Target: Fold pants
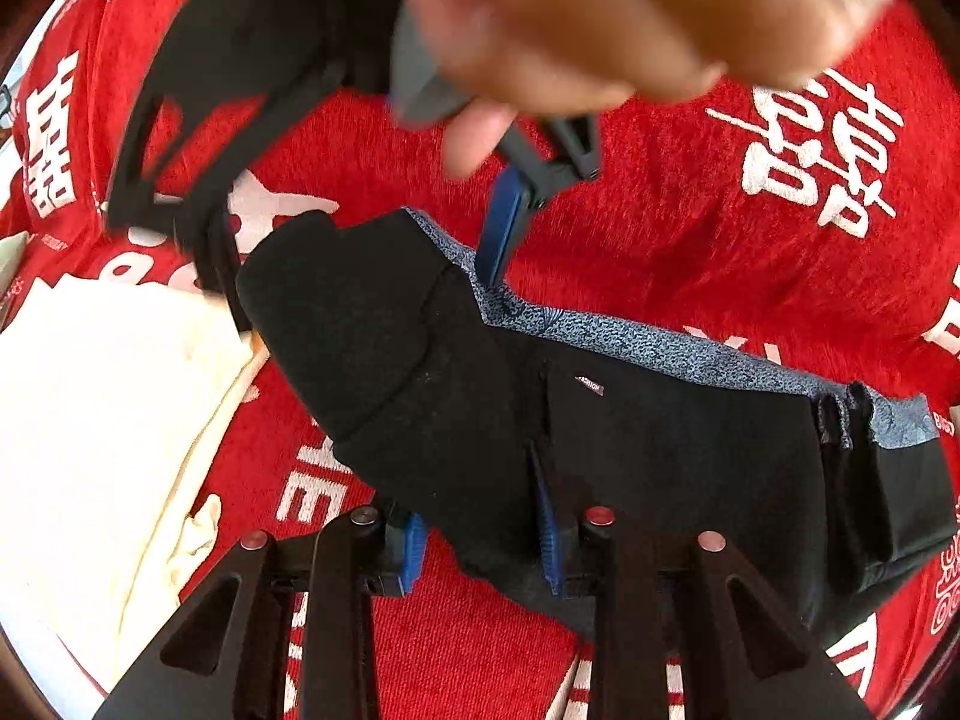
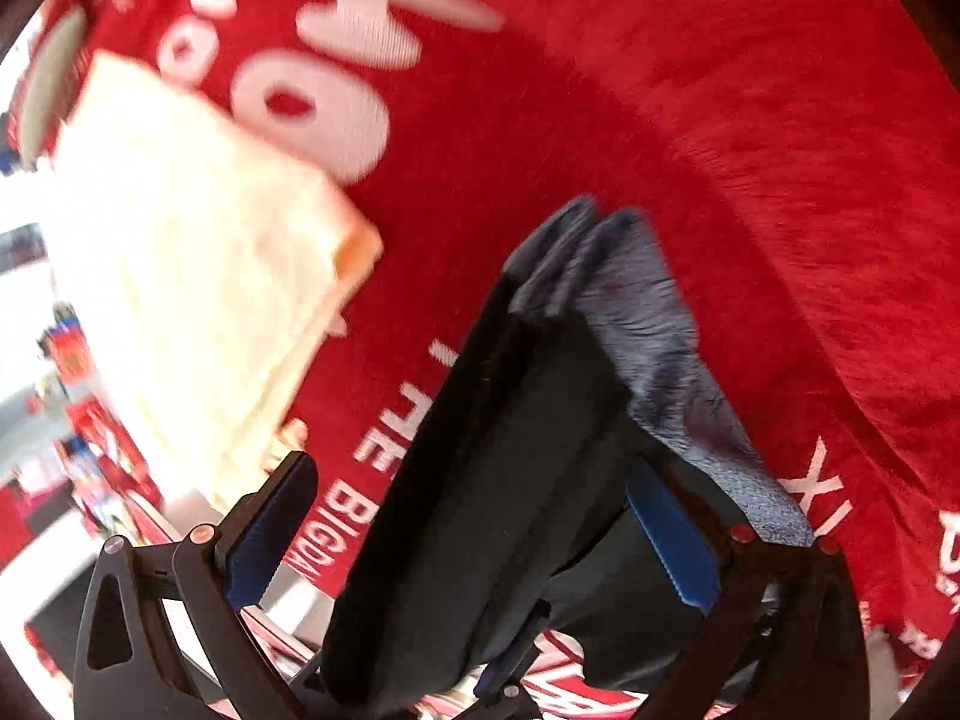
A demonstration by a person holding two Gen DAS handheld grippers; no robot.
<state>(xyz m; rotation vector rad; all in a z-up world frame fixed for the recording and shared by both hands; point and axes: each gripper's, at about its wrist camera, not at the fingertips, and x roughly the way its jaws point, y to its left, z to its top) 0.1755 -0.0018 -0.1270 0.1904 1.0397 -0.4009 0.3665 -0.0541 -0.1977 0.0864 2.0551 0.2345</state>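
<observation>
Left tongs: closed on near edge of the black pants. Right tongs: open wide, pants between the pads, not pinched. Pants bunched over the red printed cloth, grey patterned waistband lining along the far edge. Folded cream cloth just beside.

pants: I see black pants bunched on the red printed cloth | left claw: its blue pads straddle the near edge, grip unclear | right claw: blurred hand above it, blue finger at the patterned waistband | left: cream folded fabric
</observation>
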